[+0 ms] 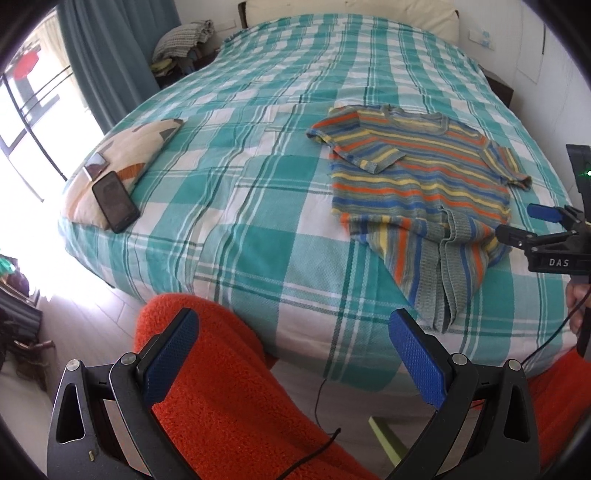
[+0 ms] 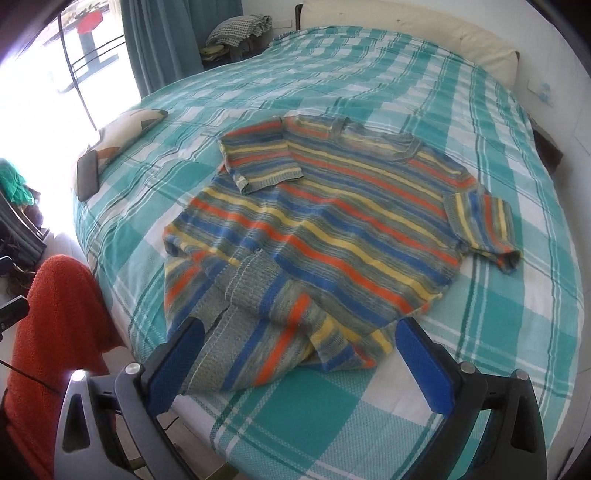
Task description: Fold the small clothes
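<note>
A small knitted short-sleeved sweater point(image 2: 332, 229), striped in orange, yellow, blue and grey-green, is lying flat on the checked bedspread point(image 2: 480, 406), neckline pointing toward the headboard end. One sleeve is lying folded in over the chest; the other is sticking outward. Its ribbed hem is bunching and draping over the bedspread's near edge.

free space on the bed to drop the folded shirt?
Bare checked cover between the pillow carrying the phone and the striped shirt; also the far stretch toward the headboard cushion. Crowded: the near edge, where the shirt's hem bunches.
</note>
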Demonstrator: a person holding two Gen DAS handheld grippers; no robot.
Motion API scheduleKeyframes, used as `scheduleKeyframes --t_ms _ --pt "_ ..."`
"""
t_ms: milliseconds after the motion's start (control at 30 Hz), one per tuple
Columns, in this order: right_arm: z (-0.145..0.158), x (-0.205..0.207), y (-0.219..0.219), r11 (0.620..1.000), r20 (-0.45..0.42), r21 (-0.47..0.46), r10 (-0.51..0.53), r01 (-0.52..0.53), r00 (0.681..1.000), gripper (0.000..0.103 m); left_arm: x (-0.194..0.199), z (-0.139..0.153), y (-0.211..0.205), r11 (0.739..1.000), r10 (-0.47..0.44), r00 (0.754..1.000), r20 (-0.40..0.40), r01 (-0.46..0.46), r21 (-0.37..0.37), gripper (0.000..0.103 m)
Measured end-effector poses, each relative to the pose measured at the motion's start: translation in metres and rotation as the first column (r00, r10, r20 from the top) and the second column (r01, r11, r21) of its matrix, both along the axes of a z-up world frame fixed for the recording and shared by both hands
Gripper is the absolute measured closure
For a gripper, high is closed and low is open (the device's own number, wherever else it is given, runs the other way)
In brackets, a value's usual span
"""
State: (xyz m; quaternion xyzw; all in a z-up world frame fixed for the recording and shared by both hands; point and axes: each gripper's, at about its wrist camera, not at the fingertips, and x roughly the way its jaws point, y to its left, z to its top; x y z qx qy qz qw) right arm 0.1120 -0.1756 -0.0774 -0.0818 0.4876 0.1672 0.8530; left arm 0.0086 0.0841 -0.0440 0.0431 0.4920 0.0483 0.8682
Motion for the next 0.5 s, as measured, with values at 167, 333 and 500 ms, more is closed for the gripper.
scheduleKeyframes --t_ms 167,333,500 --pt "-0.053 0.031 0.039 0.978 -0.143 -0.052 0.191 -0.200 0.971 0.097 -0.001 -0.004 0.007 1.000 0.002 1.000 -0.014 -0.002 -0.012 0.000" --pt "-0.019 -0.029 -0.015 0.989 -0.129 0.010 0.150 -0.150 0.980 0.097 -0.004 -0.012 0.028 0.999 0.032 0.999 -0.013 -0.032 -0.008 0.000" --pt "-0.020 -0.125 -0.083 0.996 -0.264 -0.039 -0.083 0.076 0.961 0.096 0.013 -0.035 0.034 0.998 0.038 0.996 -0.077 -0.041 -0.037 0.001"
